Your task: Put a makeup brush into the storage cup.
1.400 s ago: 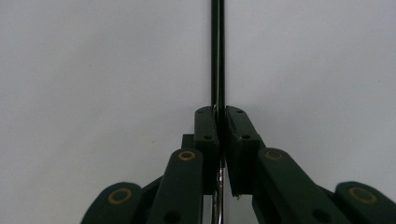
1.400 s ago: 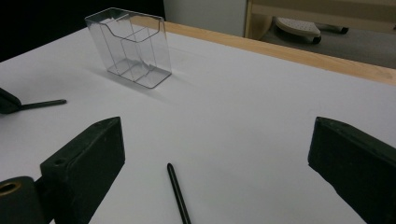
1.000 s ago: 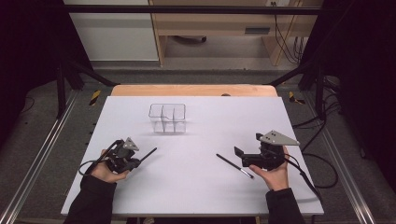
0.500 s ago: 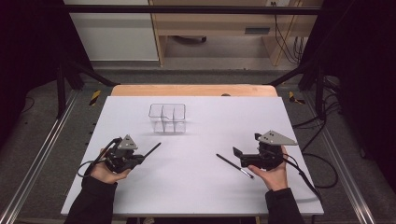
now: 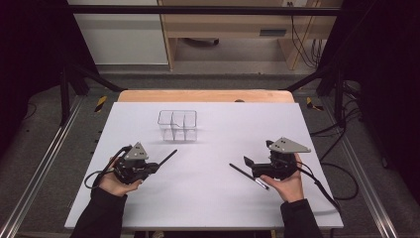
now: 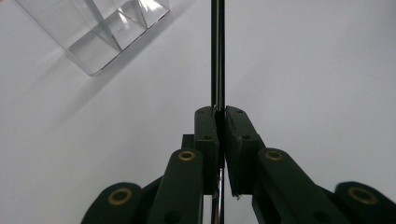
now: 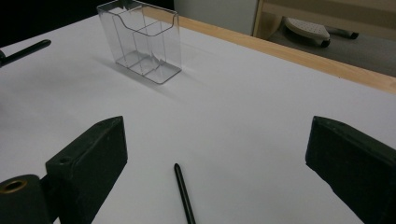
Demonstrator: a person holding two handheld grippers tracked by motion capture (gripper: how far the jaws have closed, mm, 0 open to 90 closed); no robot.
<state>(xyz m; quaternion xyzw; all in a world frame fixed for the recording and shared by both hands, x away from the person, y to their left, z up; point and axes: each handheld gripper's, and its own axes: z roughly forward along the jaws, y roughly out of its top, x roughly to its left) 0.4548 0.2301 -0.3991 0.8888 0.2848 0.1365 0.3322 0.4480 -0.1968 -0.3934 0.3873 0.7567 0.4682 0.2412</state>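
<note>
The left gripper point(image 5: 148, 167) pinched a slim black pen point(image 6: 217, 56) between jaws pressed tight on its shaft, the pen's free end aimed up the table toward the clear plastic organizer point(image 5: 177, 125), apparently the place it was meant to go. Held by one end and nearly level, the pen looked ready to be carried over and tipped into one of the organizer's open-topped compartments, none of which held anything yet. The right gripper point(image 7: 215, 154) hovered with jaws spread wide on either side of a second black pen point(image 5: 249, 176) lying flat on the table just in front of it, a stance that suggested the next pickup.

The work took place on a white table point(image 5: 297, 129) with a strip of pale wood along its far edge. Beyond it stood a wooden desk point(image 5: 223, 29) and a white cabinet point(image 5: 124, 34), with dark frame struts point(image 5: 84, 74) and cables point(image 5: 341, 173) on a grey floor.
</note>
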